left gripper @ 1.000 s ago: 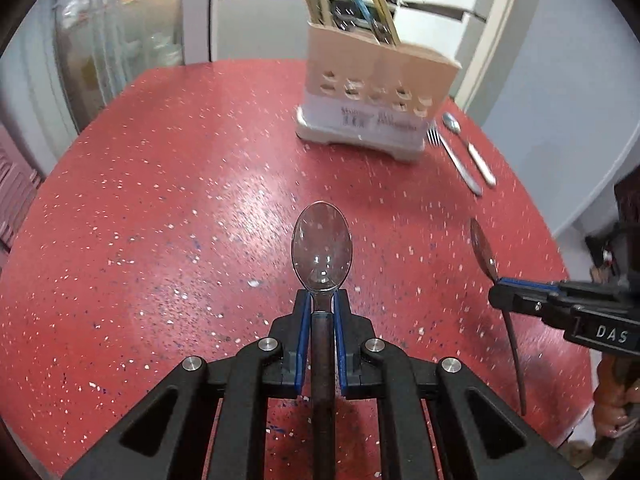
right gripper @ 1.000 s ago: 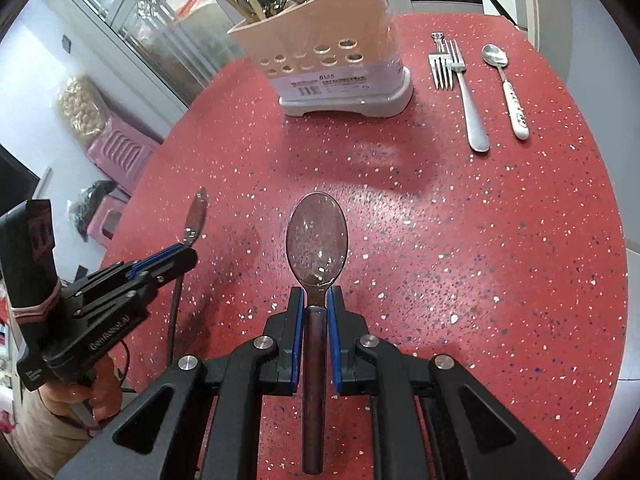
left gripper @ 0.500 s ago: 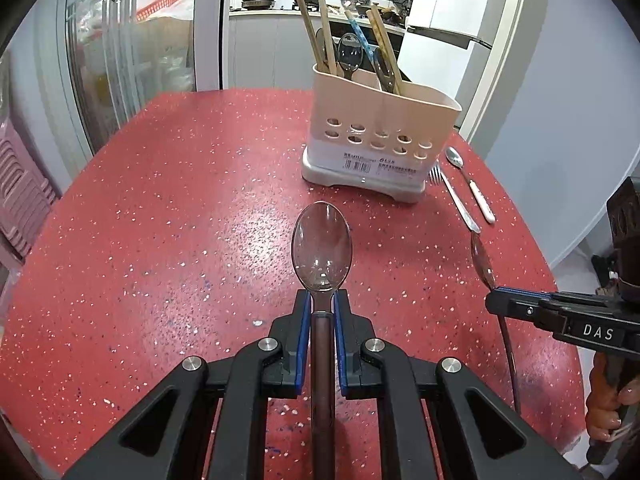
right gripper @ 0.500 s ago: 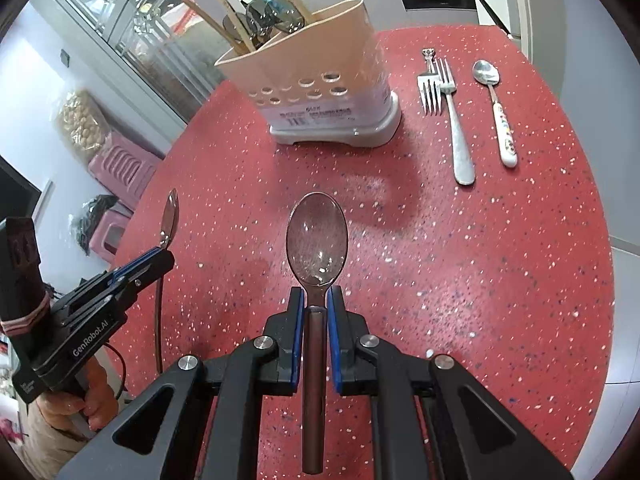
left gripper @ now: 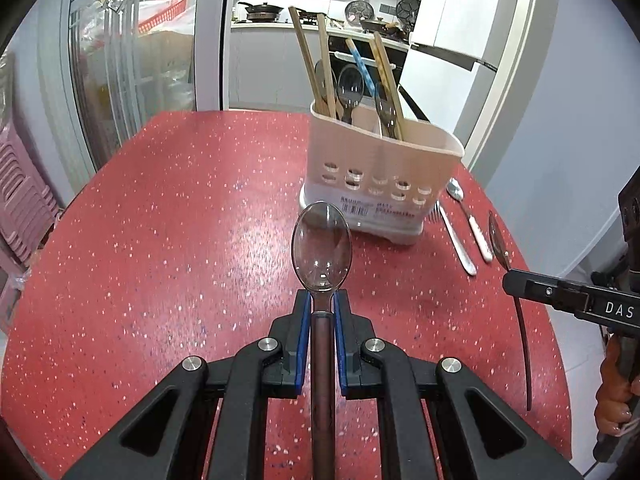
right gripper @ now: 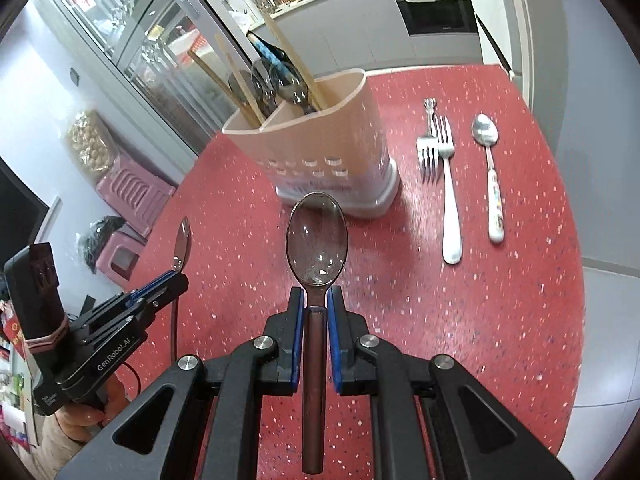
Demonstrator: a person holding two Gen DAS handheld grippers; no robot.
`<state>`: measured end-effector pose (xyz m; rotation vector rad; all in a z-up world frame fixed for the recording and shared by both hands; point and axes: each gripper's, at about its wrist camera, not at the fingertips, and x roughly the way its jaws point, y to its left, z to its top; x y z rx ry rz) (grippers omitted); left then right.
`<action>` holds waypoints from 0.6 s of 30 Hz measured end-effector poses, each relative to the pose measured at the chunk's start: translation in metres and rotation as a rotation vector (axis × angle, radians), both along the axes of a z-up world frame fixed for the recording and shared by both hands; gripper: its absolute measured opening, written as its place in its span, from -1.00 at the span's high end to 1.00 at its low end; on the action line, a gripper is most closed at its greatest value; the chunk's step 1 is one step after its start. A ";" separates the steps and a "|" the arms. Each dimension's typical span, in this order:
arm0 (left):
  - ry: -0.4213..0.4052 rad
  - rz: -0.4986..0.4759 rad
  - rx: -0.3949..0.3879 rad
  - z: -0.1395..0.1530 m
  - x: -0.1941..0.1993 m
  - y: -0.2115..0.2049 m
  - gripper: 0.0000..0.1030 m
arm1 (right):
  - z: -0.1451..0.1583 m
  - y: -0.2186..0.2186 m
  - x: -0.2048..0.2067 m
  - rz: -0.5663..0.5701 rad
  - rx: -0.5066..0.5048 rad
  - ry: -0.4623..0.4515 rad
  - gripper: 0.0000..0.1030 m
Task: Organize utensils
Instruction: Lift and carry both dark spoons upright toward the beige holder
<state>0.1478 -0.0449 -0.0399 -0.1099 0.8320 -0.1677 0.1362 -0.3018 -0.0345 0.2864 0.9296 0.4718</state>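
With each gripper point(left gripper: 321, 308) point(right gripper: 313, 304) clamped on a spoon point(left gripper: 322, 242) point(right gripper: 316, 238), we risk them clashing over the crowded caddy point(left gripper: 380, 176).

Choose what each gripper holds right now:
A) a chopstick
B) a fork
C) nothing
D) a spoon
D: the left gripper and the right gripper are each shut on a spoon; the forks lie on the table.

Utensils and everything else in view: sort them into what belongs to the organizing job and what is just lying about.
Job:
left gripper spoon
right gripper spoon
utensil holder
forks
white-handled spoon

Lying about:
pink stools
kitchen pans
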 end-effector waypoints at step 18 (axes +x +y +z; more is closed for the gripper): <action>-0.165 0.053 -0.058 0.066 0.050 0.011 0.29 | 0.073 -0.004 0.045 -0.025 0.032 -0.158 0.76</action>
